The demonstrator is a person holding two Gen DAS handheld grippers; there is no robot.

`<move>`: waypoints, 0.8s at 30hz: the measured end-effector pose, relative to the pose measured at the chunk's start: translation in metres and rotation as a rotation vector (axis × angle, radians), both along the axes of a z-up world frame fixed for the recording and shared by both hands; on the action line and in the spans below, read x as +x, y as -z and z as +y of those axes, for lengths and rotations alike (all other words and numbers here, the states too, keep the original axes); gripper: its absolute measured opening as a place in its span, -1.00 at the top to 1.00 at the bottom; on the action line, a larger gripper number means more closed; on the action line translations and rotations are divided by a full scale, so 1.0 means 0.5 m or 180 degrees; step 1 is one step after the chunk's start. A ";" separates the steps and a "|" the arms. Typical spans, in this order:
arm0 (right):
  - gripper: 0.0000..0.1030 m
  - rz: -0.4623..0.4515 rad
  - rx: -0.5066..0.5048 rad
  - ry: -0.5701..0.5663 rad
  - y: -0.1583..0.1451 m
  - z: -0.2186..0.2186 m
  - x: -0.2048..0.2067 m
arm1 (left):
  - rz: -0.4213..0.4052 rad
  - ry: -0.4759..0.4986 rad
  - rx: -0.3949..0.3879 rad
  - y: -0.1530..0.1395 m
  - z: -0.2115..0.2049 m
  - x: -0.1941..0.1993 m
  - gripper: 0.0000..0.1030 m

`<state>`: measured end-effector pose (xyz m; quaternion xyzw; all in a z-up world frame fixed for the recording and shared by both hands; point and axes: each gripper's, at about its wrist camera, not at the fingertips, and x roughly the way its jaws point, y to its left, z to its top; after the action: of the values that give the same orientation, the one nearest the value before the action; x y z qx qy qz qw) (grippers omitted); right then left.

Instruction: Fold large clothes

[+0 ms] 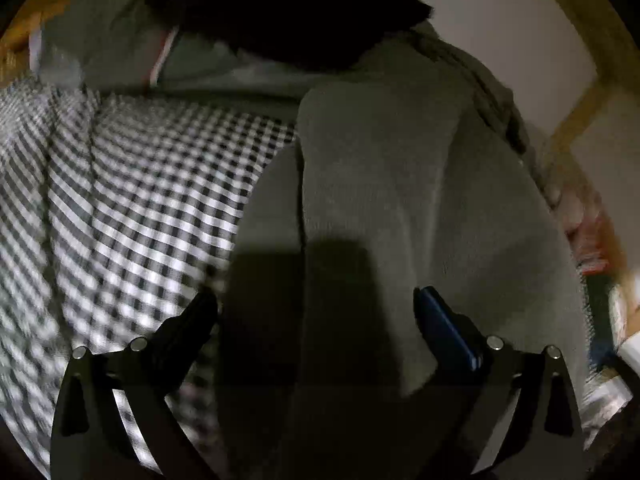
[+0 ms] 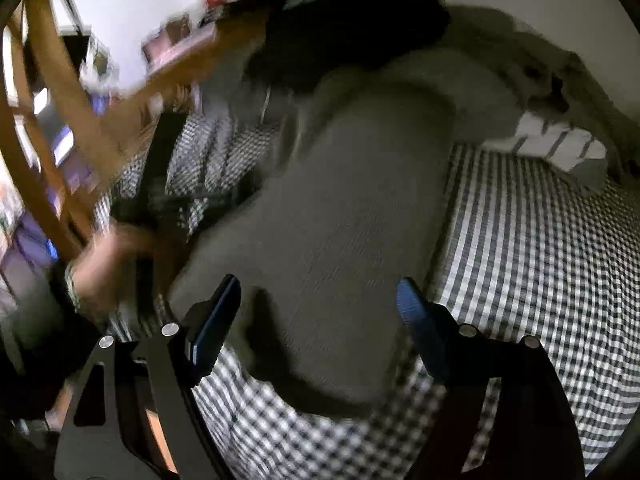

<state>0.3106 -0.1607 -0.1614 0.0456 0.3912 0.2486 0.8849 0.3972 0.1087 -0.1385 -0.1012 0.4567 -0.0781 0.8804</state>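
A large grey knit garment (image 1: 400, 184) lies spread on a black-and-white checked bed sheet (image 1: 120, 200). In the left wrist view it fills the middle and right, with a folded edge running down its left side. My left gripper (image 1: 316, 300) is open and empty just above the cloth. In the right wrist view the same grey garment (image 2: 340, 208) lies lengthwise on the checked sheet (image 2: 540, 260). My right gripper (image 2: 320, 296) is open and empty over its near end. Both views are blurred.
A dark garment (image 1: 280, 12) and pale bedding (image 1: 100, 40) lie at the head of the bed. A wooden bed frame (image 2: 60, 100) runs along the left in the right wrist view. A striped pillow (image 2: 560, 144) lies at far right. A person's hand (image 2: 108, 260) is at left.
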 end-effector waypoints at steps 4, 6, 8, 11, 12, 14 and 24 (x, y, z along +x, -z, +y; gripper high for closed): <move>-0.71 0.0388 -0.0251 0.0147 0.047 0.027 0.087 | -0.0067 -0.0089 -0.0023 0.018 0.014 -0.035 -0.91; -0.73 0.0456 -0.0072 0.0122 0.057 0.017 0.101 | -0.0009 -0.0133 -0.0103 0.016 0.024 -0.043 -0.91; -0.72 0.0241 0.0014 0.0186 0.013 -0.002 0.113 | -0.0020 -0.0147 -0.0065 0.003 0.018 -0.052 -0.91; -0.74 -0.0063 -0.0237 0.0321 -0.069 0.001 0.215 | -0.0093 -0.0090 0.0199 -0.031 -0.037 -0.078 -0.91; -0.74 0.0081 -0.0374 0.0170 -0.076 0.026 0.273 | -0.0139 -0.0046 0.0313 -0.044 -0.061 -0.099 -0.89; -0.74 0.0277 -0.0799 -0.0092 -0.069 0.097 0.366 | -0.0191 0.0031 0.0493 -0.040 -0.082 -0.109 -0.89; -0.51 0.0955 -0.1363 0.0198 0.047 0.233 0.606 | 0.0038 0.0019 0.0181 0.005 -0.052 -0.146 -0.89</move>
<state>0.6135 -0.0442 -0.1851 -0.0944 0.5602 0.1233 0.8136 0.3241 0.0826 -0.1412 -0.0752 0.4642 -0.0670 0.8800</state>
